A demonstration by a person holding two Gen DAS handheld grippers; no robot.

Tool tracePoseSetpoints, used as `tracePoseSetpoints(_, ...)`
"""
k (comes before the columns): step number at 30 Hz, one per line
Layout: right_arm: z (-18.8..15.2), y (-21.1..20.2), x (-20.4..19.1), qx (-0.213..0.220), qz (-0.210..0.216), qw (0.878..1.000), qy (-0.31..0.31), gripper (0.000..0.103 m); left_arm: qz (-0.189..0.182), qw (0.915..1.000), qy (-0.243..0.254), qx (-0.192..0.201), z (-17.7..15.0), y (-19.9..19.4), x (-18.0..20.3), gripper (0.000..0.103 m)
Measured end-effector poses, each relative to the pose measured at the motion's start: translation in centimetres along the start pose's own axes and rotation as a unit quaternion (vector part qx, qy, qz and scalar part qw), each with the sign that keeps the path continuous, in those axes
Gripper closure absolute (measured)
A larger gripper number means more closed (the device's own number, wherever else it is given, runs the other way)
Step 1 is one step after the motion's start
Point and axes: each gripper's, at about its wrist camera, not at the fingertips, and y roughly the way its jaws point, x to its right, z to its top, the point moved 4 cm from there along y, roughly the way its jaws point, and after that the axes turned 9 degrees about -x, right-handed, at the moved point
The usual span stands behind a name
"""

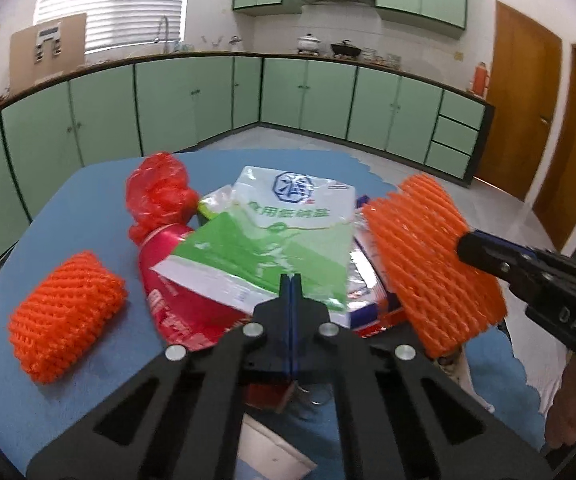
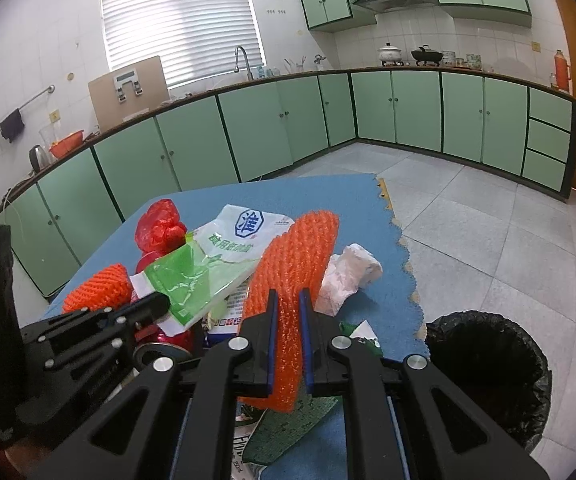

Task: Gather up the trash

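Orange ribbed foam net sleeve (image 2: 288, 300) between the black right hand-held gripper (image 2: 288, 320) with blue pads. Second orange net sleeve (image 1: 64, 316) left of the black left hand-held gripper (image 1: 291, 292). Green-and-white printed bag (image 1: 272, 232) ahead of it, crumpled red plastic bag (image 1: 156, 192) beyond. Blue surface (image 1: 68, 392). Black-lined bin (image 2: 488, 372) right. Mint-green cabinets (image 2: 416, 108).

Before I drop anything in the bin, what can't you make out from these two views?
- Bin contents: right wrist view, dark liner hides them.
- Red bottle label: left wrist view, green-and-white bag covers it.
- Box under that bag: mostly covered.
- Paper at the bottom: right wrist view, right hand-held gripper blocks it.
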Motion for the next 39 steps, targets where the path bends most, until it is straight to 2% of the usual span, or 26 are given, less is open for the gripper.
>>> tracePoseSetpoints(3, 0.0, 0.1, 0.0, -0.001, -0.001, 1.0, 0.0, 0.093, -0.006, 1.0, 0.006, 0.0, 0.3, -0.5, 0.4, 0.102)
tracePoseSetpoints(4, 0.1, 0.1, 0.0, -0.001, -0.001, 1.0, 0.001, 0.093, -0.008, 0.9999, 0.013, 0.0, 0.2, -0.6, 0.6, 0.098)
tracePoseSetpoints(6, 0.1, 0.1, 0.1, -0.002, 0.0, 1.0, 0.001, 0.093, -0.005, 0.9997, 0.025, -0.003, 0.1, -0.6, 1.1, 0.059)
tracePoseSetpoints(7, 0.0, 0.2, 0.1, -0.003, 0.0, 1.0, 0.0, 0.093, -0.005, 0.9996, 0.028, 0.0, 0.0, -0.7, 1.2, 0.031)
tracePoseSetpoints(8, 0.0, 0.3, 0.2, -0.004, 0.0, 1.0, 0.0, 0.093, -0.006, 0.9995, 0.03, 0.002, -0.1, -0.7, 1.1, 0.028)
tracePoseSetpoints(12, -0.1, 0.4, 0.3, -0.007, 0.0, 1.0, 0.0, 0.093, -0.001, 0.9998, 0.018, 0.004, -0.4, -1.4, 0.4, 0.028)
tracePoseSetpoints(15, -0.1, 0.4, 0.3, -0.008, 0.001, 1.0, -0.002, 0.093, 0.023, 0.9995, 0.018, 0.013, -1.4, -3.2, -1.1, 0.027)
tracePoseSetpoints(22, -0.3, 0.5, 0.4, -0.009, 0.005, 1.0, 0.002, 0.093, 0.047, 0.9988, 0.016, -0.002, -5.2, -5.7, -4.1, 0.017)
tracePoseSetpoints(29, -0.5, 0.8, -0.2, -0.017, 0.007, 1.0, -0.006, 0.093, 0.014, 0.9992, 0.002, -0.039, -6.0, -3.2, -4.0, 0.014)
tracePoseSetpoints(34, -0.4, 0.7, -0.1, -0.017, 0.006, 1.0, -0.003, 0.093, 0.003, 0.9978, 0.001, -0.067, -7.1, -1.6, -3.4, 0.01)
tracePoseSetpoints(36, -0.4, 0.7, -0.1, -0.018, 0.006, 1.0, -0.003, 0.093, -0.002, 0.9976, -0.005, -0.068, -7.3, -1.5, -3.3, 0.012)
tracePoseSetpoints(38, -0.4, 0.7, -0.1, -0.017, 0.006, 1.0, -0.004, 0.093, -0.006, 0.9978, -0.013, -0.065, -7.2, -1.6, -3.3, 0.029)
tracePoseSetpoints(39, -0.3, 0.8, -0.1, -0.018, 0.006, 1.0, -0.005, 0.093, -0.005, 0.9977, -0.017, -0.065, -7.2, -1.7, -3.3, 0.03)
